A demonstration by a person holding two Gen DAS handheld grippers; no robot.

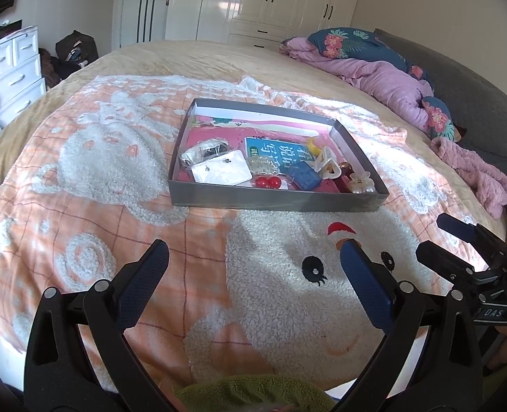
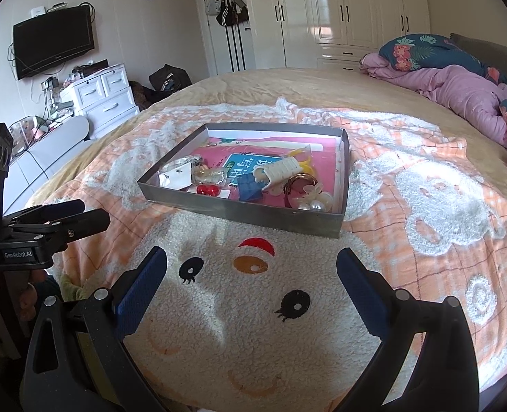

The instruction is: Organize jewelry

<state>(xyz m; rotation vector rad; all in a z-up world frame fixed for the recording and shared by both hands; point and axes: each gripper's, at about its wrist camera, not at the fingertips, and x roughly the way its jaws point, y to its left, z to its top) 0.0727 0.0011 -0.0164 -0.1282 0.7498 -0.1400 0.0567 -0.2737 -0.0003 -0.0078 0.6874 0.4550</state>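
Observation:
A shallow grey box (image 1: pixel 274 202) (image 2: pixel 253 214) lies on the bed's orange blanket. It holds jewelry: red beads (image 1: pixel 268 182) (image 2: pixel 207 190), a white hair claw (image 1: pixel 327 162) (image 2: pixel 281 170), pearl pieces (image 1: pixel 363 185) (image 2: pixel 317 202), a white card (image 1: pixel 219 171), a blue block (image 1: pixel 305 176) (image 2: pixel 250 187) and a brown ring (image 2: pixel 300 183). My left gripper (image 1: pixel 253 264) is open and empty, short of the box. My right gripper (image 2: pixel 251 267) is also open and empty, just before the box's near wall. Each gripper shows at the edge of the other's view.
A pink quilt and floral pillow (image 1: pixel 384 68) (image 2: pixel 459 82) lie heaped at the bed's far right. White drawers (image 1: pixel 9 68) (image 2: pixel 105 96) stand to the left, wardrobes (image 2: pixel 339 13) behind. A green cloth (image 1: pixel 253 395) lies under my left gripper.

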